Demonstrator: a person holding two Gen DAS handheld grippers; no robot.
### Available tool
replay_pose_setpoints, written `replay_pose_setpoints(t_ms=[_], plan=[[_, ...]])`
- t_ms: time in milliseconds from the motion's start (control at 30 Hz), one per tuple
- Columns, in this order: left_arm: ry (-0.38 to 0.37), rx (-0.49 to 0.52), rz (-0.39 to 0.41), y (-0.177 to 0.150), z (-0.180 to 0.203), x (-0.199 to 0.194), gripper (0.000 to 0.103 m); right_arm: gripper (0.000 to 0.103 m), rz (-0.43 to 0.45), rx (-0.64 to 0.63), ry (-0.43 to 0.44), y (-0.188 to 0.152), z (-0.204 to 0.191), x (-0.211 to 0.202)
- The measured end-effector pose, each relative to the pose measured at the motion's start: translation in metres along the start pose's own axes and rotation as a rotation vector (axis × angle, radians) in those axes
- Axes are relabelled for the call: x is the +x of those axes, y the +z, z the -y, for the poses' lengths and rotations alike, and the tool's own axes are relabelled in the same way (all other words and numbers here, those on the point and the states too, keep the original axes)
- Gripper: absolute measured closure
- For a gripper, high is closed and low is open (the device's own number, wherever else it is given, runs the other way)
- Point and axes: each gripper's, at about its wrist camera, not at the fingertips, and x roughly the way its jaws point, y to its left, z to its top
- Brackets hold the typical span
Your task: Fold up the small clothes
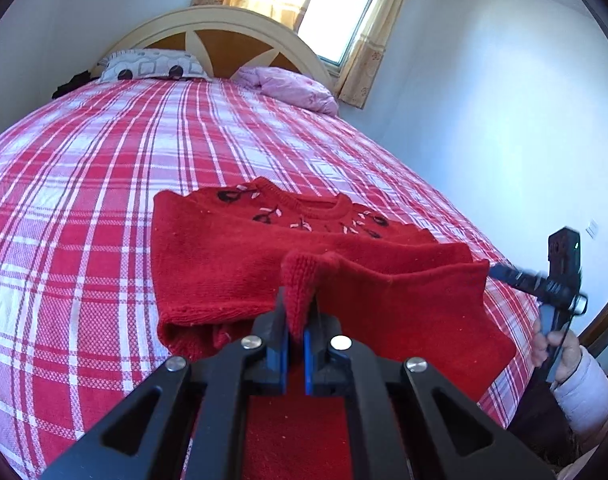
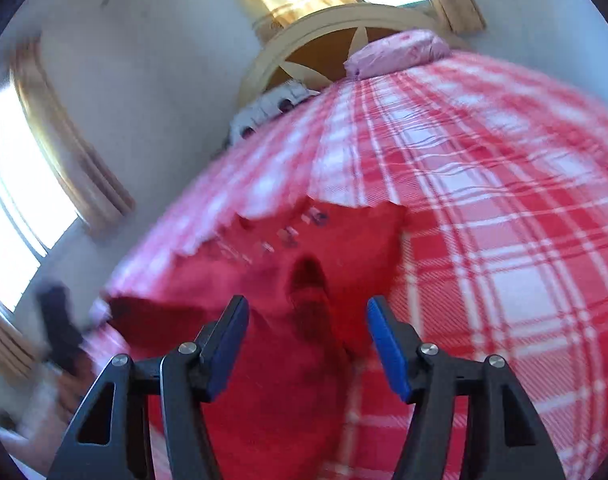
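Note:
A small red knitted sweater (image 1: 232,256) with black and white embroidery near the collar lies on the red and white plaid bed (image 1: 84,200). My left gripper (image 1: 300,320) is shut on the sweater's hem and holds that edge lifted above the rest. My right gripper (image 2: 308,320) is open and empty, hovering over the sweater (image 2: 304,264) in a blurred view. It also shows in the left wrist view (image 1: 560,280) at the sweater's right edge, held by a hand.
A patterned pillow (image 1: 152,66) and a pink bundled quilt (image 1: 292,88) lie at the headboard (image 1: 224,28). A curtained window (image 1: 340,12) is behind. The bed's right edge runs close to a white wall (image 1: 504,120).

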Motion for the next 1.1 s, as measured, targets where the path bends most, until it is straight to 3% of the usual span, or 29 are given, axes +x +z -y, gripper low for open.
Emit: replay_pose_setpoints(t_ms=[100,233,267,300,367,600,700,767,833,900,967,1100], plan=[[0.007,-0.023,-0.012,-0.003,-0.003,0.006,0.098,0.040,-0.068,0.055,0.090,0.020,0.002,0.028],[0.015,-0.035,-0.023,-0.008,-0.003,0.009,0.098,0.041,-0.217,0.095,0.103,0.031,0.004,0.079],[0.019,-0.034,-0.026,-0.009,-0.002,0.010,0.098,0.045,-0.239,0.092,0.123,0.032,0.003,0.089],[0.026,-0.030,-0.028,-0.009,-0.002,0.010,0.098,0.065,-0.255,0.072,0.140,0.033,-0.003,0.099],[0.033,-0.029,-0.028,-0.009,-0.002,0.009,0.098,0.085,-0.266,0.056,0.127,0.035,-0.010,0.107],[0.027,-0.049,-0.020,-0.011,-0.010,0.008,0.097,0.089,-0.065,-0.144,0.121,0.043,-0.047,0.067],[0.034,-0.054,-0.027,-0.013,-0.011,0.011,0.097,0.089,0.032,-0.245,-0.017,0.046,-0.050,0.050],[0.029,-0.063,-0.023,-0.013,-0.012,0.012,0.097,0.089,0.079,-0.373,-0.184,0.044,-0.053,0.049],[0.026,-0.063,-0.024,-0.014,-0.012,0.012,0.097,0.088,0.008,-0.379,-0.279,0.047,-0.042,0.059],[0.028,-0.059,-0.027,-0.014,-0.011,0.013,0.097,0.088,0.008,-0.333,-0.342,0.048,-0.031,0.057],[0.028,-0.057,-0.025,-0.014,-0.010,0.013,0.097,0.088,0.040,-0.307,-0.251,0.046,-0.032,0.048],[0.037,-0.066,-0.032,-0.013,-0.012,0.016,0.097,0.088,-0.030,-0.369,-0.109,0.030,-0.056,0.062]])
